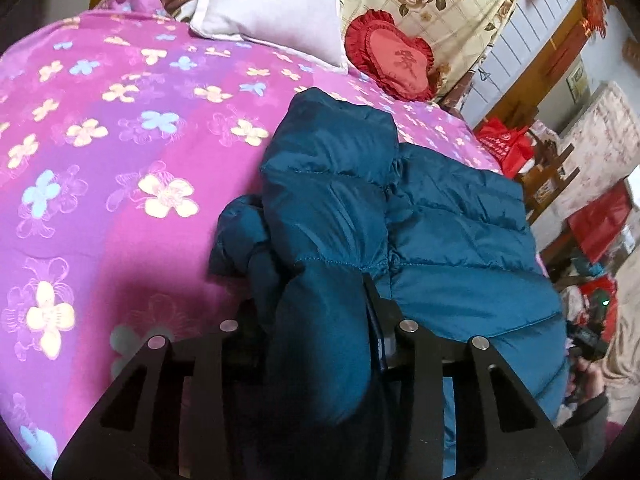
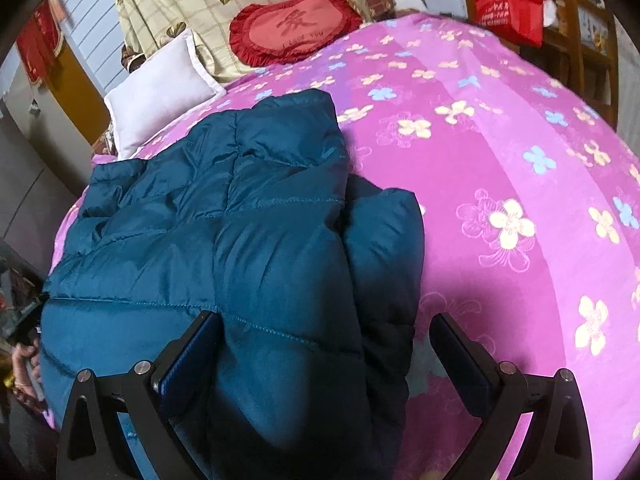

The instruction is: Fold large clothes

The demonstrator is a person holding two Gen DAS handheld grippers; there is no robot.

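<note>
Left wrist view shows the left gripper (image 1: 320,320) squeezing a puffy fold of the blue coat (image 1: 440,216), with its jaws close together on the cloth. Right wrist view shows the right gripper (image 2: 324,344) with its jaws wide apart around the coat's near edge, not pinching it. The coat lies partly folded on the pink flowered bedspread (image 2: 500,140), near a white pillow (image 2: 160,88) and a red heart cushion (image 2: 296,24).
</note>
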